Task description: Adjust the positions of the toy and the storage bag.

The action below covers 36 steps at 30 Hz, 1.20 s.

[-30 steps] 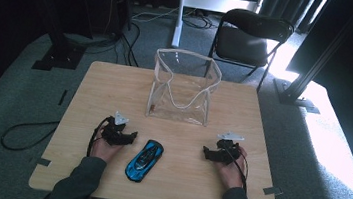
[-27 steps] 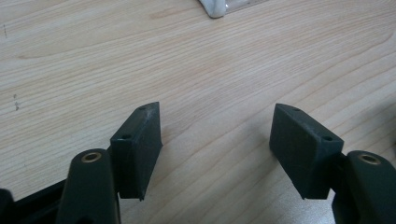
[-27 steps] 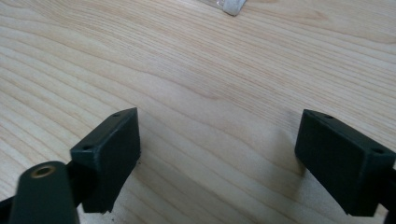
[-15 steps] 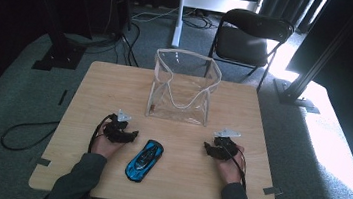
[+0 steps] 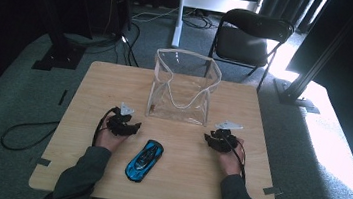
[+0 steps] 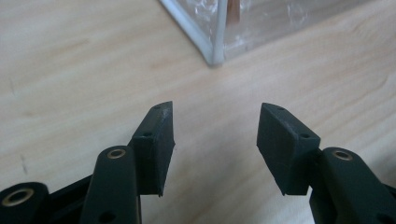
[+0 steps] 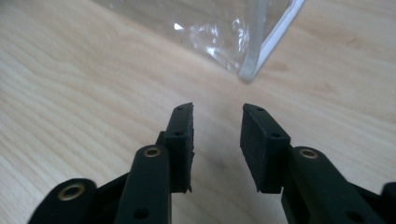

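Resting apart, tongs (image 6: 215, 135) (gaping), toy car (image 5: 144, 159) perhaps

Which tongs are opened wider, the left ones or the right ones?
The left tongs. In the left gripper view their two black jaws stand far apart over bare table. The right tongs are open too, but with a narrower gap. Both point at the clear bag.

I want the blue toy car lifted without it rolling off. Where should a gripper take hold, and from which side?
Probably across the middle of the blue toy car, jaws on its two long sides, coming from above. It lies flat and slantwise on the table, so turn the jaws to match. The left gripper, open, is nearer.
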Tool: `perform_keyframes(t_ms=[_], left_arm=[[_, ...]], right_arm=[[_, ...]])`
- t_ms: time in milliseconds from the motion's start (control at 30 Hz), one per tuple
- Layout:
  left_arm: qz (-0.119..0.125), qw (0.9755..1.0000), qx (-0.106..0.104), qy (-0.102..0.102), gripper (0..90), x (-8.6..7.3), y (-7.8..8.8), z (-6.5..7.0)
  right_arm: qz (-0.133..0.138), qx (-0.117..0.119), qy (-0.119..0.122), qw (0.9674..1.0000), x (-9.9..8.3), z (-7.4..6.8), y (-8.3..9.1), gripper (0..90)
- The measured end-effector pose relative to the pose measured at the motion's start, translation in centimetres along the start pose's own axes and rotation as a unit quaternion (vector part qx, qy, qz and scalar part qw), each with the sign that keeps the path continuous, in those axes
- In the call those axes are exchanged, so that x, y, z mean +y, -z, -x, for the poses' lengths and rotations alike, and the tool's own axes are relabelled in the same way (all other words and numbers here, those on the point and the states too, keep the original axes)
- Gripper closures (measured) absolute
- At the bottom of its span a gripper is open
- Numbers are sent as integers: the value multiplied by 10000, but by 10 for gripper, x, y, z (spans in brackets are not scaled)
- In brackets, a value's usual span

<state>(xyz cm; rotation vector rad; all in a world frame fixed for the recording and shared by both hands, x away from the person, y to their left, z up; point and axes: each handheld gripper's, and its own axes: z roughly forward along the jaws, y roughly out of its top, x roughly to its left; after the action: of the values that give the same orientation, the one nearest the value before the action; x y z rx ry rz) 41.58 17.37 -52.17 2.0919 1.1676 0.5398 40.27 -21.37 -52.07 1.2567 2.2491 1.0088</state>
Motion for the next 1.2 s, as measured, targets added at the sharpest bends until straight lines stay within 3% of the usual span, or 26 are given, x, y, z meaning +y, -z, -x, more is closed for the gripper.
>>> perform_keyframes(t_ms=[267,333,500,867,933,1200], left_arm=[[137,9999,1,-57,506,19,-7,-2],[116,9999,-53,-52,570,24,-9,-2],[107,9999,-16,-135,594,40,-17,2],[148,9999,21,-76,630,53,-27,4],[181,9998,43,-81,648,56,-26,5],[370,9989,114,-261,689,65,-24,11]], right_arm=[[177,-36,-74,9998,11,7,0,679],[192,-9,-32,9998,16,9,-1,706],[256,-104,72,9996,33,11,-2,733],[382,-78,-28,9992,56,17,-13,787],[407,-52,-38,9991,59,18,-16,854],[382,-37,98,9992,59,17,-15,873]])
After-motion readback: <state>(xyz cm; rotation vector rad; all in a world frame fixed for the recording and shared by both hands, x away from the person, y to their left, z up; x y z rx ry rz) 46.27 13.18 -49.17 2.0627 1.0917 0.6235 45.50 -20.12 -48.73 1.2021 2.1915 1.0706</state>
